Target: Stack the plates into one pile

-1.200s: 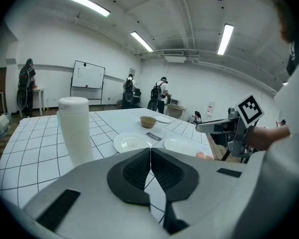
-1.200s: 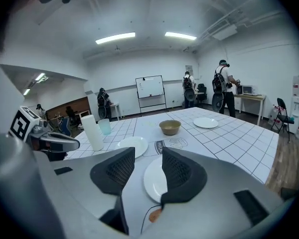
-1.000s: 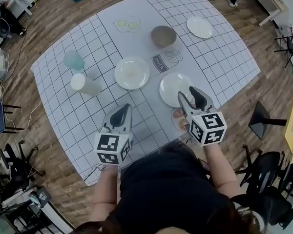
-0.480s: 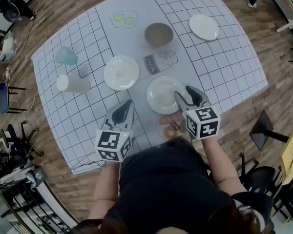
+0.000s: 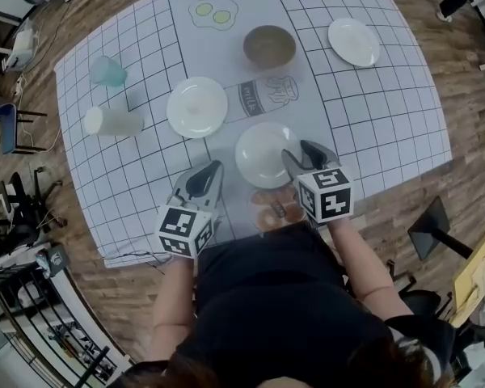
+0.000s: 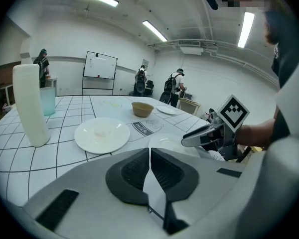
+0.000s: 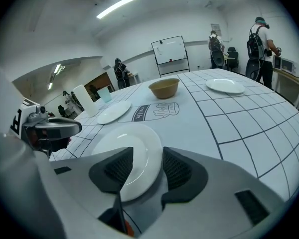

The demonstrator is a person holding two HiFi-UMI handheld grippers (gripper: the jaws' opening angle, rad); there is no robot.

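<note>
Item: nearest white round ceramic plate, flat on white gridded counter, 12 o'clock from my right gripper. Judged stiff, glossy-slick, chippable, light; take its near rim. Jaws just opening, rim between, unpinched. My left gripper closed, empty.
</note>
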